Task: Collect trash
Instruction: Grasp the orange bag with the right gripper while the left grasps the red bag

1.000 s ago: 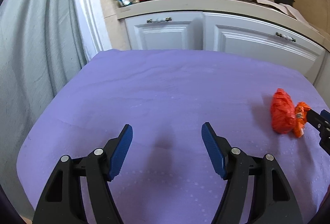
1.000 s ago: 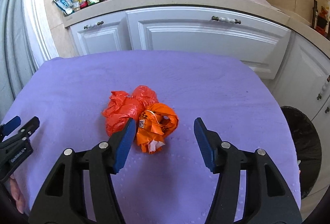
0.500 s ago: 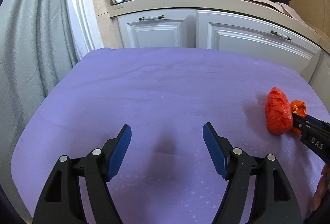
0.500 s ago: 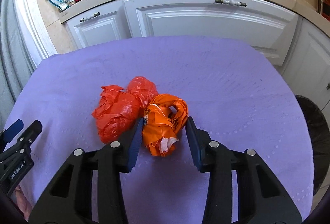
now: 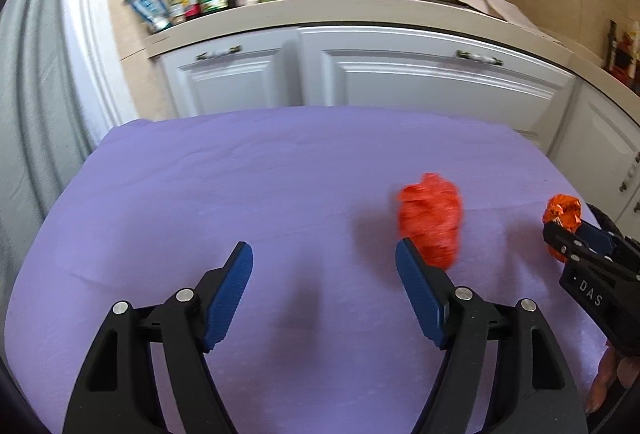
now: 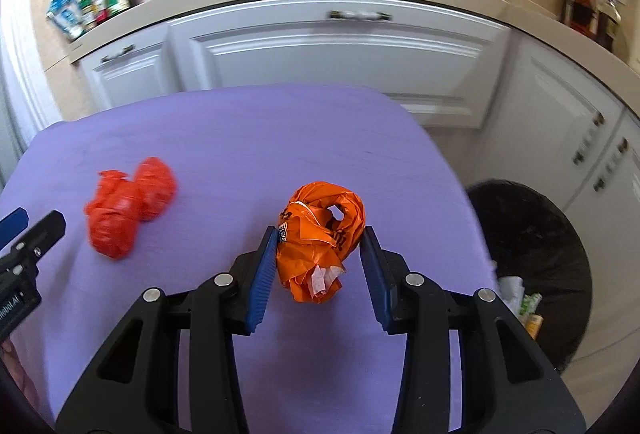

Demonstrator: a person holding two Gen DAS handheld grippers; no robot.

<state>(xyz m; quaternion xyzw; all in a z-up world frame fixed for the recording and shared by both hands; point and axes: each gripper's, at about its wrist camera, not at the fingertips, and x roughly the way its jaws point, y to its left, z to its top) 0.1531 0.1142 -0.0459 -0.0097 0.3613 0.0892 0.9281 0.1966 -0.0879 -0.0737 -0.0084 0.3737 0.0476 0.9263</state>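
ok so going left to right on my feeds: my left gripper [image 5: 324,266] is hanging over the purple tablecloth [image 5: 240,194] with its jaws spread wide and nothing between them, angled down at the cloth. Compared to a second ago it's swung toward the right, so the crumpled red bag [image 5: 432,222] that used to sit way off at the edge is now just beyond its right-hand finger [image 5: 420,294], not touching as far as I can tell. The red bag is a lumpy wad lying on the cloth, long axis running roughly away from me in that view

Then my right gripper [image 6: 320,254]: it's clenched on the orange bag [image 6: 320,234], both blue pads pressed into its sides. The wad stands mostly upright between the fingers, twisted knot end up and away, loose tail with a white scrap hanging toward the camera. A second ago the two bags were touching; now the orange one is well apart from the red one [image 6: 128,210]. Further right, off the table edge, is the black-lined trash bin [image 6: 532,234]
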